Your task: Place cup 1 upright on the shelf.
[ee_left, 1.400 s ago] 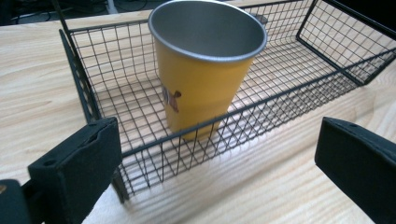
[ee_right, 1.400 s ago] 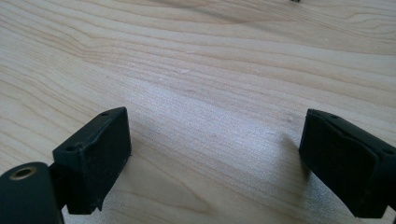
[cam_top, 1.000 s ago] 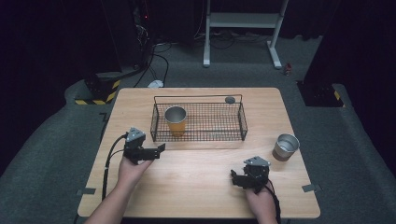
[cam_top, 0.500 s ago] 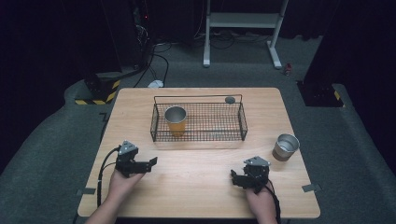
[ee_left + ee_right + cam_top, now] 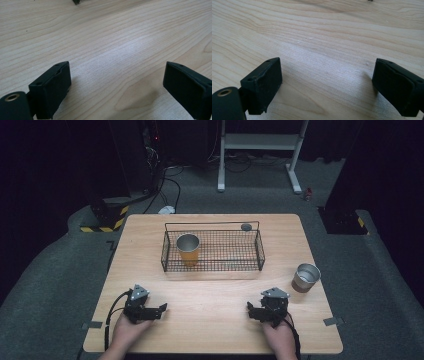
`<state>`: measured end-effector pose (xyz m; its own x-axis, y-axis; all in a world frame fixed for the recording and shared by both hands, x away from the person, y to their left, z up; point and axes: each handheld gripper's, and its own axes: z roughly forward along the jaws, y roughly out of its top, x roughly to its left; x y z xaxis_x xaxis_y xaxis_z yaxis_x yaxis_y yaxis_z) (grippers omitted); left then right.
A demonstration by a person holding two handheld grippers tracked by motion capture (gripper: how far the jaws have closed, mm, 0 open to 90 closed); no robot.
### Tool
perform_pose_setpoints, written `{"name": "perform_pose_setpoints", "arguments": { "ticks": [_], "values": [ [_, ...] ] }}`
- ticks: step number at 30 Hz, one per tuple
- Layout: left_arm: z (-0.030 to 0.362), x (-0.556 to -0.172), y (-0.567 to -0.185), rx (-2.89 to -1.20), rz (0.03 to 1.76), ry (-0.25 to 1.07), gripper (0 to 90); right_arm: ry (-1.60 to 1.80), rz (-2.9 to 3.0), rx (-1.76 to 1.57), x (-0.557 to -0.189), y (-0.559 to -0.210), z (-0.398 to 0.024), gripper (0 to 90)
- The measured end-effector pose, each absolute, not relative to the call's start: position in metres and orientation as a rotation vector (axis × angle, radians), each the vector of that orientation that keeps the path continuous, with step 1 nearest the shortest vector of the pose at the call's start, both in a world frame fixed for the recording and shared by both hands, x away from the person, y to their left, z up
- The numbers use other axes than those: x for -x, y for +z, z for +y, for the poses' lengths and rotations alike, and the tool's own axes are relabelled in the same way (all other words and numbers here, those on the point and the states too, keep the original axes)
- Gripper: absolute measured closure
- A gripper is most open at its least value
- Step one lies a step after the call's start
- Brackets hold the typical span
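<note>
Room: dark studio, grey carpet, pale wooden table (image 5: 220,330) under the light.
Basket: black wire basket (image 5: 260,251) sits at the table's far middle, with an orange cup (image 5: 188,249) upright in its left end; a small dark round object (image 5: 246,226) lies by its far right corner.
Steel cup: metal tumbler (image 5: 305,277) stands upright on the bare wood, right of the basket and apart from it, nearest the right gripper (image 5: 255,309).
Handling: the tumbler looks rigid, light and smooth-walled, probably slippery; a pinch across the rim or a squeeze round the upper wall seems the safest hold. It could tip if nudged low.
Left hand: left gripper (image 5: 161,309) rests low at the table's near left edge, pointing right across the wood. Its jaws have just been closing yet stand apart, nothing between them but wood grain (image 5: 117,72).
Right hand: gripper lies low at the near right, pointing left toward the other; jaws apart, empty over bare tabletop (image 5: 324,75).
Both: well clear of basket and cups.
</note>
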<state>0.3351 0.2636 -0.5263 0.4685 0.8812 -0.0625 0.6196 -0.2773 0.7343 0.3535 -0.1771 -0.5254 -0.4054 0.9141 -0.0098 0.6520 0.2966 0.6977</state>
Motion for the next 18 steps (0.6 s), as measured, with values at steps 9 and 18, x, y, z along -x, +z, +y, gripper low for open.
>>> {"name": "perform_pose_setpoints", "arguments": {
  "ticks": [9,18],
  "values": [
    [0.255,-0.333,-0.53,-2.06,1.243,0.533,4.5,0.872,2.168,-1.395,-0.353,-0.525,-0.176,9.4],
    [0.253,-0.333,-0.531,-2.038,1.308,0.55,0.0,0.872,2.172,-1.394,-0.353,-0.525,-0.176,9.3]
  ]
}}
